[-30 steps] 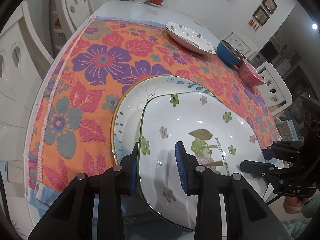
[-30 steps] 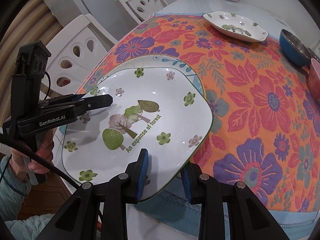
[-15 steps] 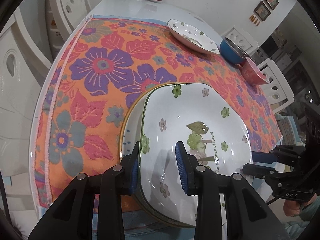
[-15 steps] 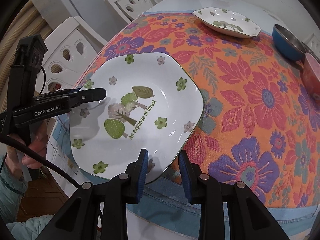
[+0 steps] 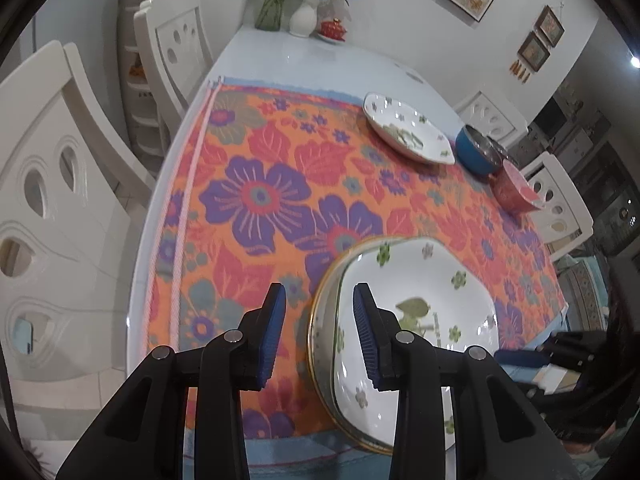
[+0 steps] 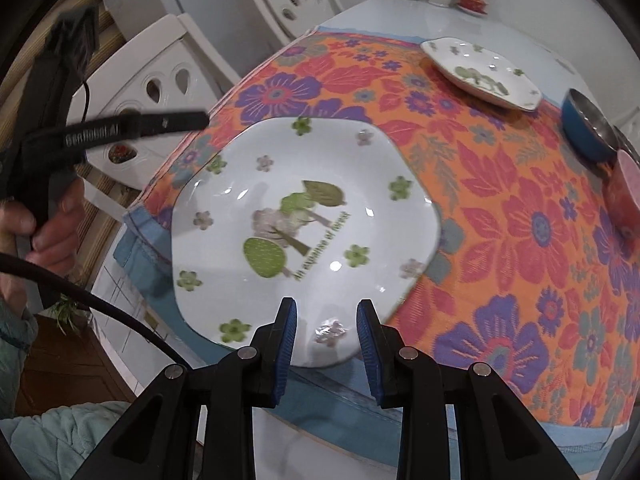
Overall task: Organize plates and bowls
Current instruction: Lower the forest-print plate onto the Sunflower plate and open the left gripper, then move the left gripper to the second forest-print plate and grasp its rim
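Observation:
A white square plate with a forest print (image 5: pixel 420 320) (image 6: pixel 304 216) lies on a round gold-rimmed plate (image 5: pixel 320 354) near the table's front corner. In the right wrist view it hides that round plate completely. My left gripper (image 5: pixel 319 300) hangs above the stack's left rim with its pads apart and nothing pressed between them. From the right wrist view it (image 6: pixel 196 117) is a blurred bar, clear of the plate. My right gripper (image 6: pixel 326 308) (image 5: pixel 520 354) sits on the plate's near rim, one finger inside the dish and one at its outer edge.
A second forest plate (image 5: pixel 404 128) (image 6: pixel 480 74), a blue bowl (image 5: pixel 478 152) (image 6: pixel 588 128) and a pink bowl (image 5: pixel 516 192) (image 6: pixel 624 196) stand along the far right of the flowered cloth (image 5: pixel 260 200). White chairs (image 5: pixel 48 200) ring the table. A vase (image 5: pixel 303 20) stands at the far end.
The forest plate slid over the round plate until it covered it. My left gripper then came off the plate's rim, rising and pulling back. My right gripper stayed at the near rim.

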Demonstrator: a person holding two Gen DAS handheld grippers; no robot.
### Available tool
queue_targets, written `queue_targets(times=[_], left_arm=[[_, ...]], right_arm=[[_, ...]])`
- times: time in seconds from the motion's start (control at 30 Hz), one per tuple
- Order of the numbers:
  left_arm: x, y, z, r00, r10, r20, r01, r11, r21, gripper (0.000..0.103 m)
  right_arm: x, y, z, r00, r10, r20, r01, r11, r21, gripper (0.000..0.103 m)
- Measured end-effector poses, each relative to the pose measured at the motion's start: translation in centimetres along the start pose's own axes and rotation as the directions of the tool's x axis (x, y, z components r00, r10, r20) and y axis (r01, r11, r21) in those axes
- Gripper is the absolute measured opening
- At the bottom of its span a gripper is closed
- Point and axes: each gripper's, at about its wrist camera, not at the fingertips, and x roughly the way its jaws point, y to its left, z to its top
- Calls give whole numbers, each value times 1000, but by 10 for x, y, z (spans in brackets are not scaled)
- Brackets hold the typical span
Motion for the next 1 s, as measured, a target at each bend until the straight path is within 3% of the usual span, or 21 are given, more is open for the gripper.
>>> queue_targets(times=[0.2, 0.33, 0.53, 0.63, 0.73, 0.87, 1.0], left_arm=[[-11, -8, 20, 999, -16, 46, 15, 1000, 28, 32], [-33, -18, 45, 991, -49, 126, 41, 997, 68, 32], [-69, -35, 89, 962, -103, 255, 69, 988, 136, 32], [-77, -45, 115, 952, -100, 290, 54, 985, 165, 40], [-70, -52, 141, 949, -116, 294, 61, 980, 191, 41], [-47, -61, 166, 961, -97, 259, 44, 978, 202, 43], [-13, -70, 185, 977, -51, 205, 12, 982, 189, 43]], right_arm=[[-30, -2, 11, 997, 3, 79, -5, 1000, 29, 30], [-62, -7, 28, 985, -12, 171, 3, 999, 55, 30], [-116, -18, 65, 938, -64, 341, 27, 993, 112, 30], [-134, -29, 81, 915, -88, 393, 32, 988, 148, 34], [-144, -50, 95, 895, -122, 429, 26, 974, 224, 51], [-141, -77, 108, 894, -164, 416, 30, 951, 308, 52], [-124, -113, 120, 909, -183, 375, 23, 919, 394, 52]])
